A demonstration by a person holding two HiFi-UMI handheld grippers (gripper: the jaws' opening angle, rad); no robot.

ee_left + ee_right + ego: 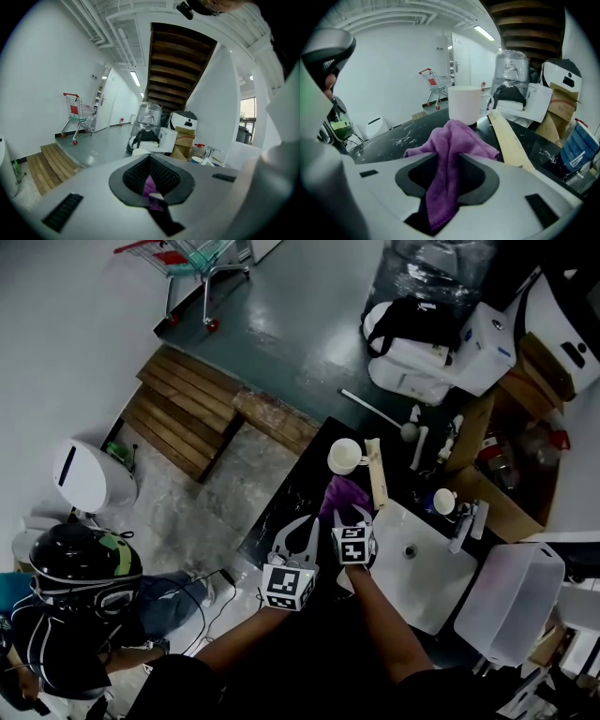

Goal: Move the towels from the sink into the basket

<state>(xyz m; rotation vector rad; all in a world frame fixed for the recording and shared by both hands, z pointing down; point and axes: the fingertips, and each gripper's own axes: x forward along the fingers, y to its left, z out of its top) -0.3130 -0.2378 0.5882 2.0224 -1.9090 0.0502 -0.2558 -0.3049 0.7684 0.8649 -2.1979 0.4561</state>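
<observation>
Nearest first, bottom centre of the head view: both grippers side by side over the dark counter (298,491). Left gripper (302,526) has its jaws together. A sliver of purple shows at the seam in its own view, and I can't tell if that's pinched or just seen thru the gap.

Right gripper (352,517) is clamped on the purple towel (446,140). A bunched fold runs down btw the jaws and the rest fans out on the counter ahead.

So the towel's centre frame, on the counter just left of the white sink (427,589), not in it.

Handling, my read: soft terry, light, totally limp, so it'll droop and trail when lifted. It's not slippery or fragile, so a firm pinch is fine. Best hold is a gathered ridge near the middle, approx where the right jaws sit now. An edge grip would leave a long tail.

Just beyond the towel is a white cup (345,457) w/ a wooden strip (377,474) beside it, and a trailing end could snag either.

Furthest, lower right of frame past the sink, is a pale bin (511,601), prob. the basket.
</observation>
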